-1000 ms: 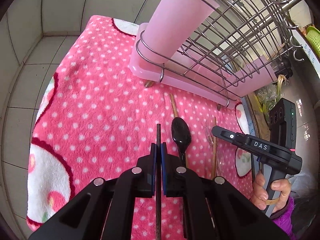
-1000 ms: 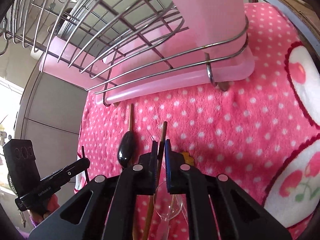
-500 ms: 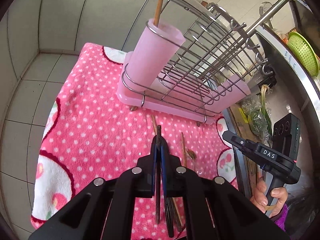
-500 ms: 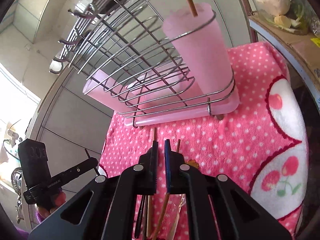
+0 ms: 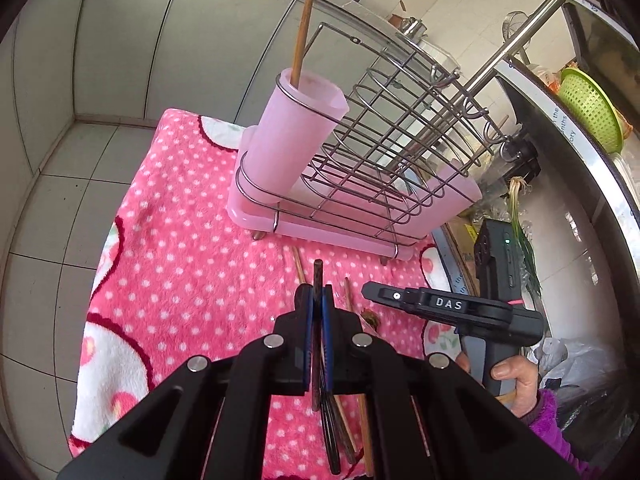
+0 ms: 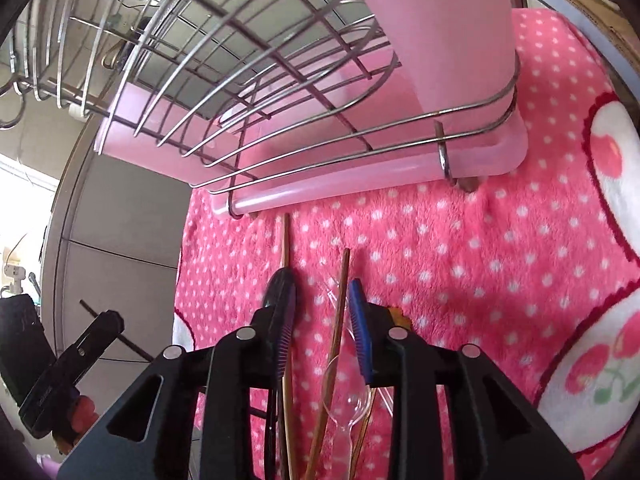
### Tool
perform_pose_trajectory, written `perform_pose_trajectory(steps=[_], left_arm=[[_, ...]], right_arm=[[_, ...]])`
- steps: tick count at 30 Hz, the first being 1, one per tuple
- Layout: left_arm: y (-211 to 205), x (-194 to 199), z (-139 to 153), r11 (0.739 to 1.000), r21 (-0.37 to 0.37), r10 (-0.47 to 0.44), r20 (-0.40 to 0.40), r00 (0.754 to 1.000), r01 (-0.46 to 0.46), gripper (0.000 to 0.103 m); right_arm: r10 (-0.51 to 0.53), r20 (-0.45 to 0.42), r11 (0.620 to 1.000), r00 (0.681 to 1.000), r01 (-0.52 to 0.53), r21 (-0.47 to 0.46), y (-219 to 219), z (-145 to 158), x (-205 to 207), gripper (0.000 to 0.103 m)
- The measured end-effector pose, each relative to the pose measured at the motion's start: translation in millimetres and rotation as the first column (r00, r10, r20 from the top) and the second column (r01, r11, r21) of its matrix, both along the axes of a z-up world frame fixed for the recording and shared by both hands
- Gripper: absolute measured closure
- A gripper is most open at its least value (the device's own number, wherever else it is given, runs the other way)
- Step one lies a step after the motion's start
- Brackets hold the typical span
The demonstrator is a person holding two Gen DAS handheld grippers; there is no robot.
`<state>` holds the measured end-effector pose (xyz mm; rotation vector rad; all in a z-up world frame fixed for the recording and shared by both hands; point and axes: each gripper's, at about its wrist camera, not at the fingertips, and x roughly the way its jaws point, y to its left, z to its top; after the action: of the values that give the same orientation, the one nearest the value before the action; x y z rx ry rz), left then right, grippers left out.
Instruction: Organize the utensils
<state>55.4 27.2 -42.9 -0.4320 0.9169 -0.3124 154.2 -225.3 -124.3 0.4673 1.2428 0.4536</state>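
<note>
A dark chopstick (image 5: 318, 280) is clamped between the closed jaws of the left gripper (image 5: 317, 308), at lower centre of the left wrist view. The right gripper (image 6: 322, 312) is held with jaws apart, and a brown chopstick (image 6: 340, 300) is seen lying between them on the pink dotted towel (image 6: 460, 260), beside a clear spoon (image 6: 347, 404). In the upper centre, one wooden chopstick (image 5: 304, 20) is stood in the pink cup (image 5: 296, 140) of the wire rack (image 5: 400, 140).

Top of the upright chopstick (image 5: 305, 20) (in the pink cup (image 5: 294, 144)) beyond frame
</note>
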Motion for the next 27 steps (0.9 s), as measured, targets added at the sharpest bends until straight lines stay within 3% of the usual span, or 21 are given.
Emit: perform_pose_trajectory(steps=[12, 13, 16, 18, 27], left_arm=[[12.2, 4.5, -6.8, 1.000, -0.021, 0.023, -0.010, 1.000, -0.023, 0.099], [12.0, 5.0, -6.9, 0.999, -0.023, 0.024, -0.011, 1.000, -0.024, 0.099], [11.6, 5.1, -8.2, 0.999, -0.025, 0.027, -0.012, 1.000, -0.028, 0.099], [12.7, 5.0, -8.9, 0.999, -0.028, 0.032, -0.014, 0.999, -0.032, 0.099], [17.7, 1.8, -1.3, 0.999, -0.031, 0.045, 0.002, 0.999, -0.045, 0.099]], right_arm=[[-0.021, -0.020, 0.997, 1.000, 0.019, -0.076, 14.4, -23.3, 16.7, 0.075], [-0.022, -0.020, 0.997, 1.000, 0.021, -0.080, 16.1, -23.3, 17.7, 0.077], [-0.032, -0.026, 0.995, 0.999, 0.030, -0.096, 21.5, -27.3, 19.7, 0.095], [-0.031, -0.021, 0.996, 0.999, 0.029, -0.090, 26.1, -30.1, 20.2, 0.097], [-0.040, 0.073, 0.998, 0.996, 0.044, -0.047, 21.6, -1.6, 0.9, 0.098]])
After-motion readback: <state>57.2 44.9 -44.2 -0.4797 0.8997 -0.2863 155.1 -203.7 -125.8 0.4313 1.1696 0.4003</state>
